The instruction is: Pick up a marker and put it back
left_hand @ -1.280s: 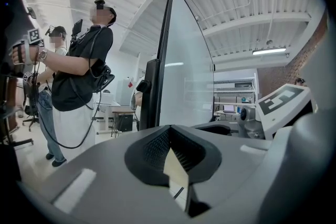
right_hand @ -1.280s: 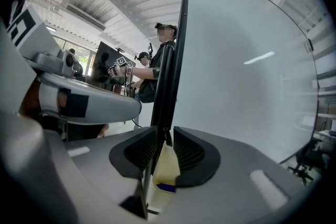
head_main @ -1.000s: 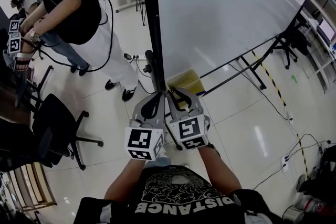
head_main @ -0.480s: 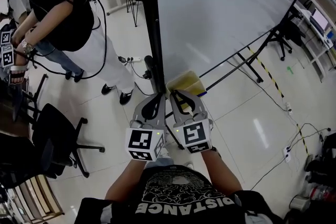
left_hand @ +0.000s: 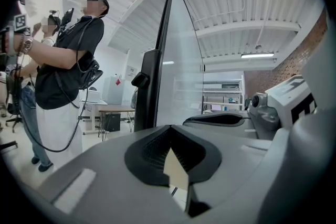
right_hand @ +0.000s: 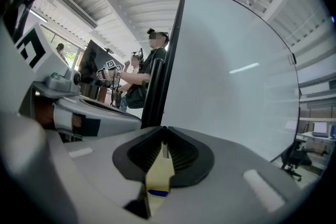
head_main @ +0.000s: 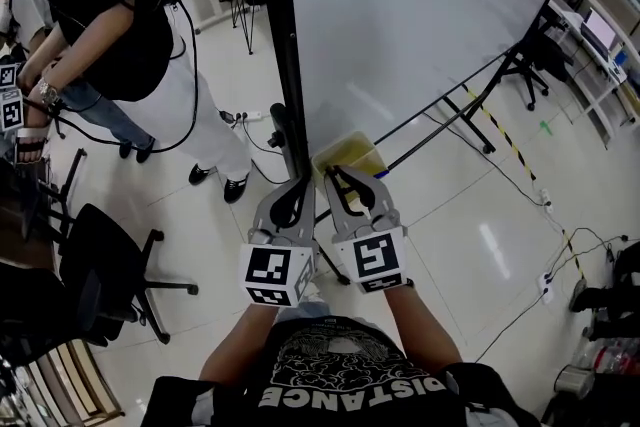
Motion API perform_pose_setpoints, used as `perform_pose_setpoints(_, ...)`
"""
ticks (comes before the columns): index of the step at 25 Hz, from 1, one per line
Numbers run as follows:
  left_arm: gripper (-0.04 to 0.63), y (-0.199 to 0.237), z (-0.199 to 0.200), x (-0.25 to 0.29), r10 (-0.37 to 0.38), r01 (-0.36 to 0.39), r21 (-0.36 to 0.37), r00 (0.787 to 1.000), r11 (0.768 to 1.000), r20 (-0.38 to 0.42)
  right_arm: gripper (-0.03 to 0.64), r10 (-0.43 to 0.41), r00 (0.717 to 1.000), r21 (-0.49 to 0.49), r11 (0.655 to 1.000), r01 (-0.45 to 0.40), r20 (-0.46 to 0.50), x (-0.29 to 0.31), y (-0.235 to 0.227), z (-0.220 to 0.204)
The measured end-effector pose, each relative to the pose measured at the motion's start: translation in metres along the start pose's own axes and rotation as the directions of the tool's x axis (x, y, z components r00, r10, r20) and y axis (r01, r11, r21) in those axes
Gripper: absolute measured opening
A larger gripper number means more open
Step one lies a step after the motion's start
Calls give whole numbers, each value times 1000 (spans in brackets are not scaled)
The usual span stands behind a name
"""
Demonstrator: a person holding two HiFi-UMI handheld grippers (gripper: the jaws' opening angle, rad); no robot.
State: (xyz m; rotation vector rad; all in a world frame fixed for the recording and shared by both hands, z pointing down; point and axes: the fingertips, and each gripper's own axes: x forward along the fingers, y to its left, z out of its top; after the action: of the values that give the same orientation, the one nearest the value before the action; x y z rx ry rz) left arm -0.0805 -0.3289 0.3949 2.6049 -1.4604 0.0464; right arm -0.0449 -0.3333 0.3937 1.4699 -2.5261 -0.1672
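I hold my left gripper (head_main: 297, 187) and right gripper (head_main: 338, 183) pinched closed, empty; they partly hide a yellow box (head_main: 347, 155).

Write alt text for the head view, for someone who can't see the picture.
Seen from above, a person holds the left gripper and right gripper side by side, both with jaws together and empty, pointing at the foot of a large whiteboard near a yellow object. Another person stands at left, near a black office chair.
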Motion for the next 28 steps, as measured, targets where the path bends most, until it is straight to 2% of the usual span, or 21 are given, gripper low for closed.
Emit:
perform_pose_setpoints(12,5,-34,10,-31,40,-41,4,998,999,47,35,0,987,-30,1000,5,164,-49,1,52)
perform_pose_setpoints(28,5,-87,22,-75,72,-75,24,992,997,100,35,12,977,-48,999,-2,215,-126,10,68)
